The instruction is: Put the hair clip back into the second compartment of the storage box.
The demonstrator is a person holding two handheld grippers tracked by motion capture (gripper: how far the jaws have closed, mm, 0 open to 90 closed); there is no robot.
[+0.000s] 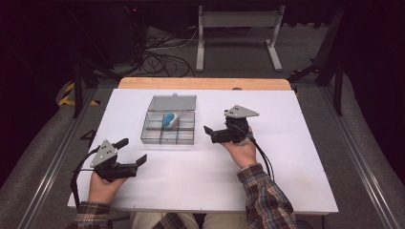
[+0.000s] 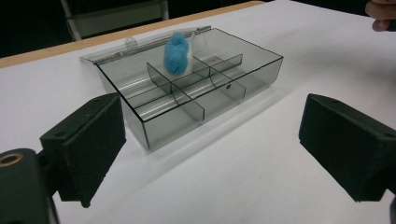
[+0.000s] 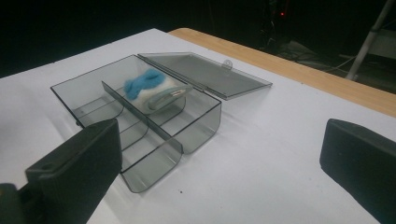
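Organizer box (image 1: 168, 127): smoky clear plastic, split into compartments, sitting on the white table (image 1: 286, 157) toward the far left of centre; we see it between and beyond our two grippers, touched by neither; it is the largest thing we are working with
Lid (image 1: 172, 102): hinged at the far edge of the box and laid flat open on the table behind it; a small clear tab shows on its rim in the right gripper view (image 3: 227, 64)
Blue-and-white item (image 1: 168, 119): fluffy blue tuft on a white body, resting in a far-row compartment near the middle and leaning over a divider; in the left gripper view (image 2: 178, 53) it stands above the walls, so we judge the lid may not close until it sits lower
Left gripper (image 1: 131, 151): held low near the table's near-left edge, well apart from the box; jaws spread wide with nothing between them
Right gripper (image 1: 208, 130): just right of the box, pointing toward it; jaws likewise parted wide and empty
Step in hand: as we judge it, the item is placed and both hands are clear; the closing of the box is not yet begun
Next move: we would press the item down into its compartment; then one gripper steadies the box while the other lifts the lid by its tab and swings it forward over the hinge
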